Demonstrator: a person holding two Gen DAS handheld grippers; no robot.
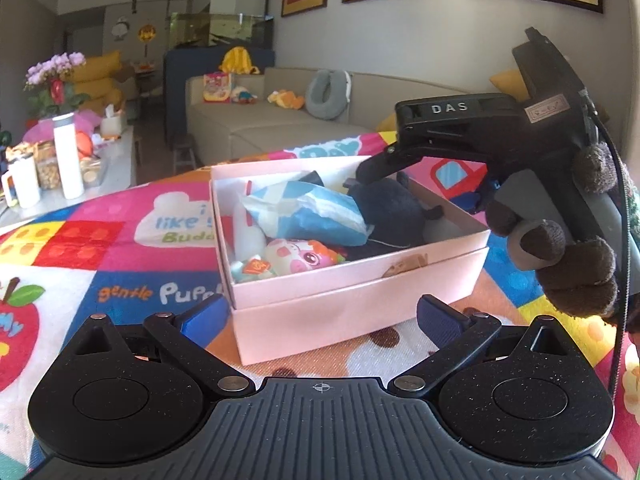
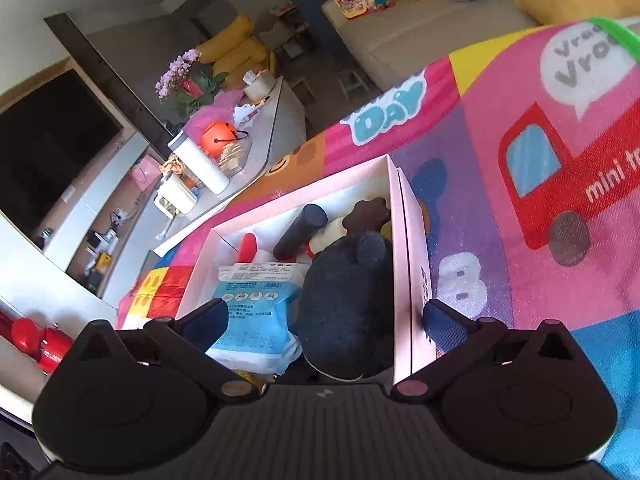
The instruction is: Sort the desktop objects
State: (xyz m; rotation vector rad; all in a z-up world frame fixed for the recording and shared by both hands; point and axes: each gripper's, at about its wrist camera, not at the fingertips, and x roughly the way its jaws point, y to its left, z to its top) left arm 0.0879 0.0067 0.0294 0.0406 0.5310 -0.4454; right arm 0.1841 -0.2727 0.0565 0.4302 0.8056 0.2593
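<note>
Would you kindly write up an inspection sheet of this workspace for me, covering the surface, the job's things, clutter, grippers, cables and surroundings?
Surface: colourful printed mat with cartoon blocks and lettering.
Job's things: pink box standing in its own lid, holding a dark plush toy, a blue and white packet, a pig figure and a dark cylinder.
Clutter: nothing seen loose on the mat.
Grippers: left gripper open, in front of the box; right gripper open over the box, nothing between its fingers.
Cables: a thin black cord hangs by the gloved hand.
Surroundings: beige sofa, white bottle and jars on a side table, television.
</note>
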